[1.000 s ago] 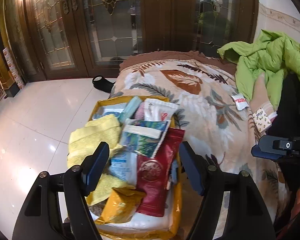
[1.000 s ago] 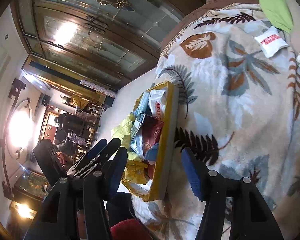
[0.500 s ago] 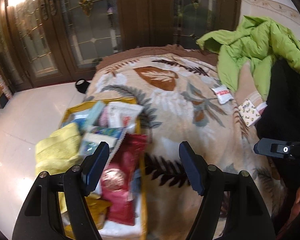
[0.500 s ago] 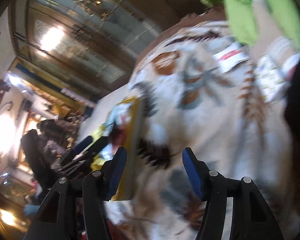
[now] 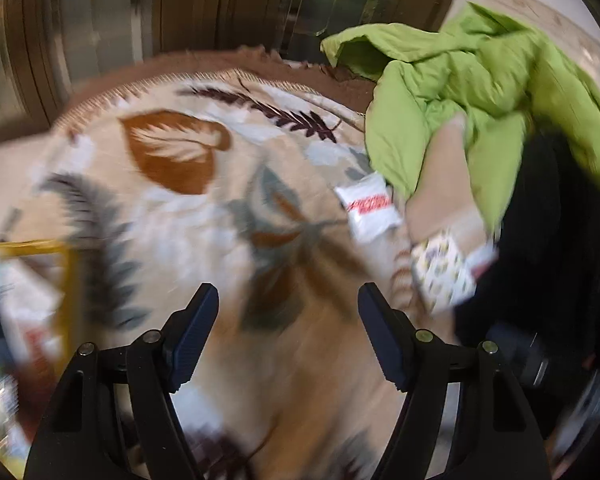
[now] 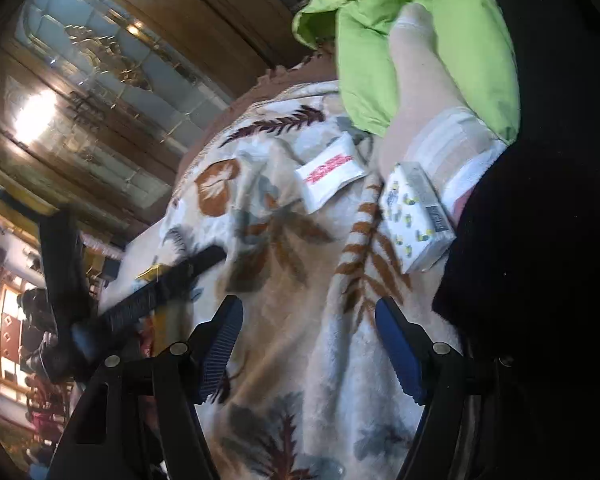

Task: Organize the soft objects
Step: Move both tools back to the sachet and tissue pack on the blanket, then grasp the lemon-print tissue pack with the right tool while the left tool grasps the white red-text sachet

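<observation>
Now both claws, the left claw [image 5: 288, 334] and right claw [image 6: 310, 346], gape wide and empty, having swung away from the yellow tray [image 5: 66, 280]. They face a white tissue pack [image 6: 327, 173] and a spotted pack [image 6: 414, 216] lying near each other on the leaf-print blanket [image 5: 180, 208], probably next for collecting.

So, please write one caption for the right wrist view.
Open right gripper over leaf-print blanket, facing two tissue packs beside green jacket.

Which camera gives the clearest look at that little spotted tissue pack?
The right wrist view: the spotted tissue pack is sharp there, its dots and grey side visible, lying on the blanket. The left wrist view shows it smeared by motion blur.
</observation>
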The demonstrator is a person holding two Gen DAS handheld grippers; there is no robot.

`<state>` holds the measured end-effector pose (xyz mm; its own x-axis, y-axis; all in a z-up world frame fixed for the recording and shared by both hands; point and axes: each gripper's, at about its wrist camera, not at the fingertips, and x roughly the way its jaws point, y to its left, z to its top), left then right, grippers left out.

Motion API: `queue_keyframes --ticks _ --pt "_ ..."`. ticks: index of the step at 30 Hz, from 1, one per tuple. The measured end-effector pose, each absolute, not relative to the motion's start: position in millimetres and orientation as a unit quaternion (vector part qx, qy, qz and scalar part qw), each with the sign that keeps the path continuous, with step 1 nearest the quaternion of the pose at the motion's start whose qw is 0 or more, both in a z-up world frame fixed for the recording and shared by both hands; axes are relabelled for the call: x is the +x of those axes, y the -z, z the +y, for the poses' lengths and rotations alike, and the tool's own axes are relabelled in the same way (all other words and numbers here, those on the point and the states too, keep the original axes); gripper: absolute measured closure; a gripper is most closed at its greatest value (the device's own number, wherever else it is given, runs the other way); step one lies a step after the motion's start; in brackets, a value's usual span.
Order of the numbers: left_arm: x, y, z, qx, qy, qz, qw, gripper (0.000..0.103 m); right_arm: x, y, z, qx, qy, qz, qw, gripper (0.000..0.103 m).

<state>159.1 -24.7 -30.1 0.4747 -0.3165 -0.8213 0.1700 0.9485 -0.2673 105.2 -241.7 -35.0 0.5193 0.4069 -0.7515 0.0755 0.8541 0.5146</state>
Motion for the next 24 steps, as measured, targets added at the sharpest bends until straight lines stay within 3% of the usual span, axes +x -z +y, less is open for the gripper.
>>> queue_keyframes --ticks 8,16,24 --pt "220.4 63.7 -62.0 -0.119 0.154 0.538 0.820 0.031 117.0 53.0 -247.2 0.239 -0.035 0.474 0.846 0.033" --pt "244.4 82.4 -93.3 -0.120 0.162 0.563 0.802 0.028 138.1 32.1 -244.9 0.134 0.000 0.470 0.873 0.032" --pt "254.2 81.8 -122.4 -0.126 0.189 0.575 0.786 0.024 179.8 47.8 -252.0 0.108 -0.026 0.532 0.839 0.032"
